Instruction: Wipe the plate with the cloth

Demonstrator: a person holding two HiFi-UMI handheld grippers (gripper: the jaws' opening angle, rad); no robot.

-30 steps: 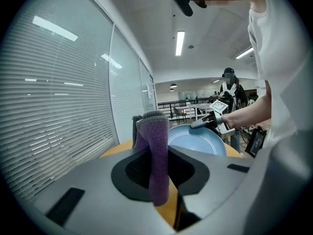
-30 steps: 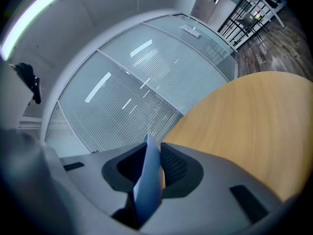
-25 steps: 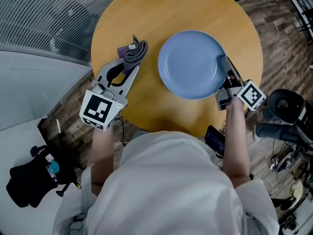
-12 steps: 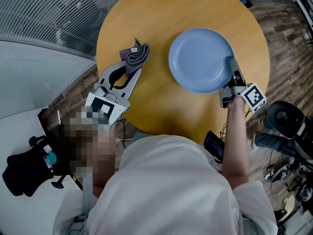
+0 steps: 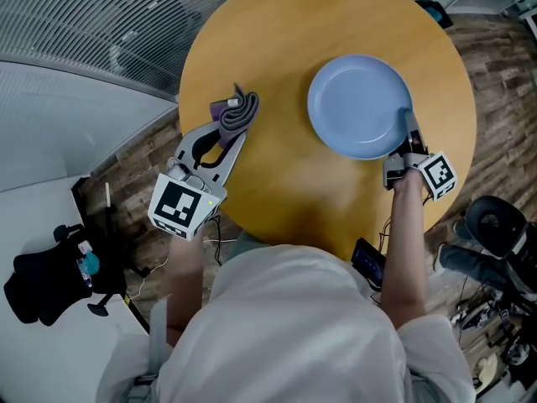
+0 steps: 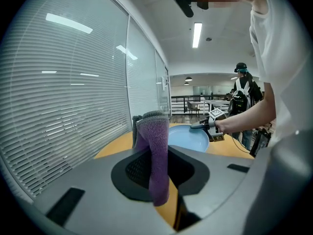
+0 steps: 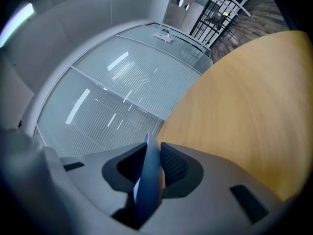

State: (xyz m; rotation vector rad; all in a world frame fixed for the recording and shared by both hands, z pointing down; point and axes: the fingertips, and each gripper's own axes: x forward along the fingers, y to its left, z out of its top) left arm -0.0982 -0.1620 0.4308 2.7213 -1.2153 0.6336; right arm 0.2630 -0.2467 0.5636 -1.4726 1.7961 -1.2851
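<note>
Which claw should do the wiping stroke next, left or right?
Left. The left claw holds the cloth, beside the plate with bare table between. The right claw is clamped on the plate's rim, so it likely serves best steadying it.

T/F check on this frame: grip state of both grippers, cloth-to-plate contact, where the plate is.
1. The left gripper is shut on the cloth. True.
2. The right gripper is open and empty. False: it is shut on the rim of the plate.
3. The cloth is pressed against the plate. False: the two are apart, with bare table between them; the cloth is at the plate's left in the head view.
4. The plate is blue and lies over the round wooden table. True.
</note>
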